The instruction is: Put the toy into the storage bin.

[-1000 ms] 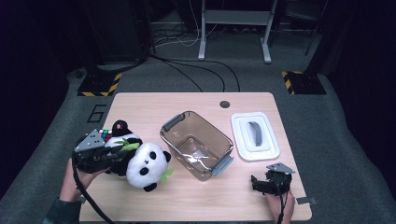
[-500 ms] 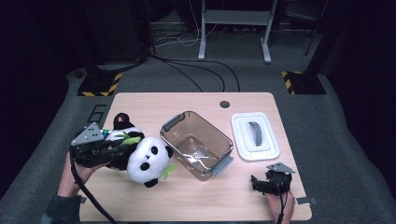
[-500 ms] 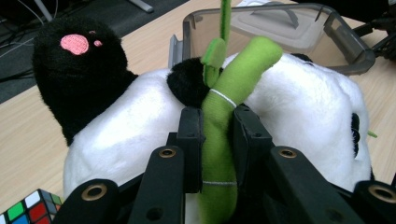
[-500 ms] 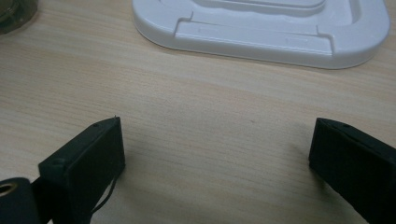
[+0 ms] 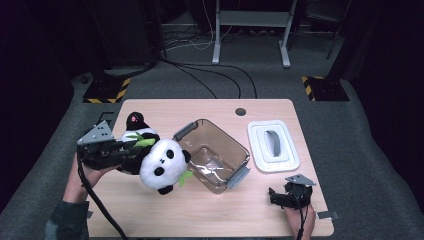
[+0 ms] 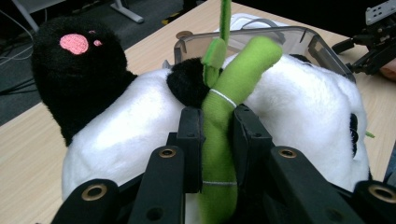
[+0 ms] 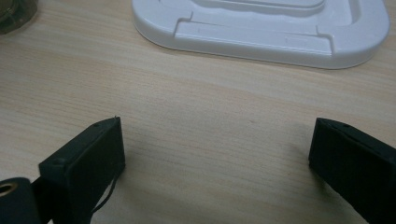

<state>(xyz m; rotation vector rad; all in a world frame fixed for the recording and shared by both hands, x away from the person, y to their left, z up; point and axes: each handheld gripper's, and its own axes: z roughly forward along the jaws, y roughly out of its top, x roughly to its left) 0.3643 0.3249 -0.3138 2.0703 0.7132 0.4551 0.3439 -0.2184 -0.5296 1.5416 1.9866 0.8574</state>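
A black-and-white panda plush (image 5: pixel 159 161) hangs tilted above the left part of the wooden table, its head close to the clear bin (image 5: pixel 235 142). My left gripper (image 5: pixel 131 149) is shut on the green bamboo stalk (image 6: pixel 240 70) sewn to the plush. In the left gripper view the two jaws pinch that stalk (image 6: pixel 215 119) against the white body (image 6: pixel 299 98), and the bin's rim (image 6: pixel 280 33) lies beyond. My right gripper (image 5: pixel 280 196) rests low at the table's front right, open, with bare wood between its jaws (image 7: pixel 215 144).
A white lid (image 5: pixel 272 145) with a grey handle lies right of the bin, just past the right gripper's jaws (image 7: pixel 261 28). A round cable hole (image 5: pixel 241 111) sits near the table's far edge. Cables and stand legs cross the floor behind.
The left gripper has risen and drifted right with the panda, bringing the plush head closer to the bin. The right gripper has kept still.
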